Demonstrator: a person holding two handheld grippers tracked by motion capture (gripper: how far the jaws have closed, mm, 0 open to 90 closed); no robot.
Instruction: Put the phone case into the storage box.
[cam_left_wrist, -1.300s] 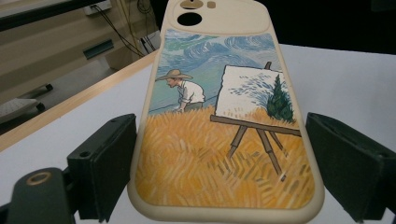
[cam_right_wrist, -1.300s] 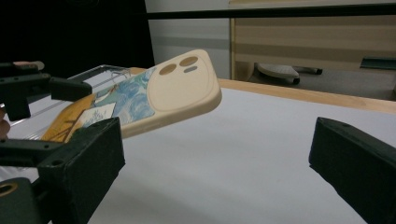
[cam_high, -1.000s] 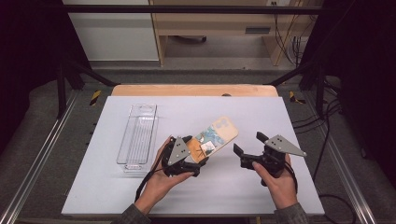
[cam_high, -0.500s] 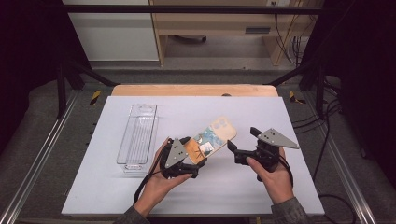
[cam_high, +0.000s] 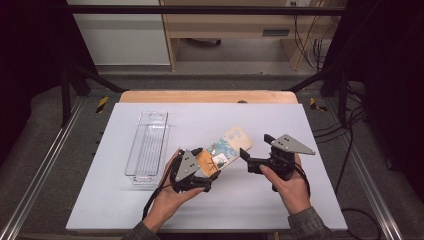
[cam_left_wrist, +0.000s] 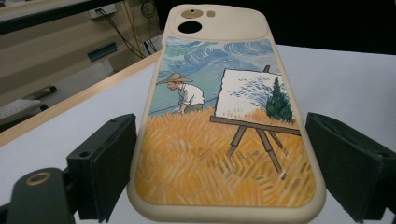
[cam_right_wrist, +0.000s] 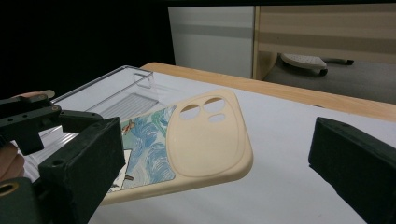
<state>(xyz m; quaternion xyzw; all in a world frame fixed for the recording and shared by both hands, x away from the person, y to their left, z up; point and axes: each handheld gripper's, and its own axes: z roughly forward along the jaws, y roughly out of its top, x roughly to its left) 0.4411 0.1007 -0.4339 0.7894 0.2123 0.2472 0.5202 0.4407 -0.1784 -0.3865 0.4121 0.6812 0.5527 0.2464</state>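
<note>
The left gripper view brings out the painted back of the phone case (cam_left_wrist: 224, 126): a figure in a straw hat, an easel and a yellow field under a blue sky, with the cream camera block at the far end. Its 2 black jaws sit at either side of the case's near end, pressed to its edges. The right gripper view adds the case's (cam_right_wrist: 187, 144) raised far end, lifted off the table, with the clear plastic tray (cam_right_wrist: 109, 93) lying beyond it. From the high view, the left gripper (cam_high: 197, 172) holds the case (cam_high: 227, 147) by its lower end so that it points up and to the right, above the white table (cam_high: 210, 120). The right gripper (cam_high: 254, 154) is just beside the case's far end, jaws spread wide and holding nothing. Both forearms enter from the bottom edge, each hand wrapped around its gripper's body. The tray (cam_high: 147, 145) lies lengthwise on the table, left of the left gripper. A wooden strip edges the table's far side; beyond it stand pale cabinets and dark frame posts.
</note>
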